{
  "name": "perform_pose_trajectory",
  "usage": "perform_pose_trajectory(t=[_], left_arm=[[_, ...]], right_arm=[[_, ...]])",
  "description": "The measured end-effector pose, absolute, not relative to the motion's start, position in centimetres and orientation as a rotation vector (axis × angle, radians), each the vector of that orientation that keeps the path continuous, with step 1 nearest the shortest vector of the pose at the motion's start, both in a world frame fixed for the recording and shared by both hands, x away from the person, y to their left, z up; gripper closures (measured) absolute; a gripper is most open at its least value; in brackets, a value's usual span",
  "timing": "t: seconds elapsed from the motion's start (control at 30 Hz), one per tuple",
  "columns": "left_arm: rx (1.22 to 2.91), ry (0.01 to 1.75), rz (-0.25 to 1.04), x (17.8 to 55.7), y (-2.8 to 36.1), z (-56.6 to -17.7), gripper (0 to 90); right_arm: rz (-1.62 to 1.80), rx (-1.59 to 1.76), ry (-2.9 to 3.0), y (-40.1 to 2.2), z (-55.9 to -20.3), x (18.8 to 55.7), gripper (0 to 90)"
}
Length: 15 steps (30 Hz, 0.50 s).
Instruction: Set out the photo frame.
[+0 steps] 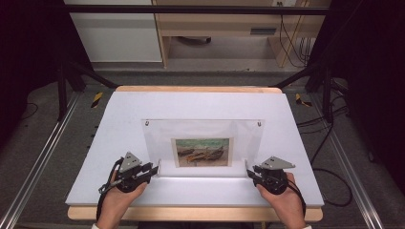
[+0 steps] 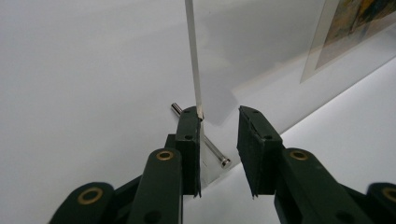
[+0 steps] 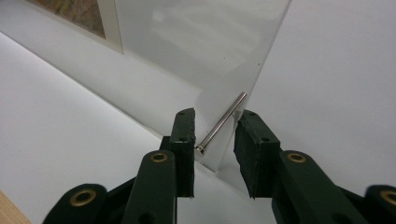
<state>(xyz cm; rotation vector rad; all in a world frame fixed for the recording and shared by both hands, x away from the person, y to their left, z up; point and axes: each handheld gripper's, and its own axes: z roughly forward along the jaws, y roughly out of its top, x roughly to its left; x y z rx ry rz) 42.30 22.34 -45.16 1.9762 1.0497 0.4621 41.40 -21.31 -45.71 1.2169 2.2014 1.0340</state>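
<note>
Writing: none readable anywhere; the only printed matter is the picture [image 1: 202,152] inside the frame, boats on a shore in muted greens and browns.
Acrylic frame [image 1: 157,138]: a clear photo frame standing upright on the white table [image 1: 124,109], near the front and about centred, its foot bending forward toward the person.
Left gripper [image 1: 154,170]: at the frame's lower left corner, held in the person's left hand [image 1: 119,195]; jaws parted around the corner, one jaw against the clear edge, the other clear of it, so nothing clamped.
Right gripper [image 1: 250,172]: at the lower right corner, in the right hand [image 1: 282,200]; jaws parted too, a metal pin between them, no pad pressing on it that I can make out.
High view offers: the whole layout, both hands mirrored at the frame's two bottom corners, two small fixings at the top corners, wooden table edge along the front, dark cables on the floor.
Left gripper view offers: the panel edge-on as a thin pale strip [image 2: 194,56] rising from the left jaw, and a silver pin [image 2: 210,148] passing through the base, its head toward the camera.
Right gripper view offers: the panel face-on and slanted, a corner of the print at top left, and a second pin [image 3: 223,122] lying diagonally between the jaws.
</note>
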Motion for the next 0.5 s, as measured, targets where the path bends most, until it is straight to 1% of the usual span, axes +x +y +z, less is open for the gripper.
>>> perform_pose_trajectory(t=[0.37,0.5], left_arm=[[1.975,1.045,0.457,42.34,22.35,-45.2,68.3],[1.973,1.04,0.453,42.36,22.22,-45.26,66.0]], right_arm=[[1.048,1.226,2.198,-21.33,-45.78,41.44,67.4],[1.061,1.23,2.191,-21.35,-45.76,41.49,63.6]])
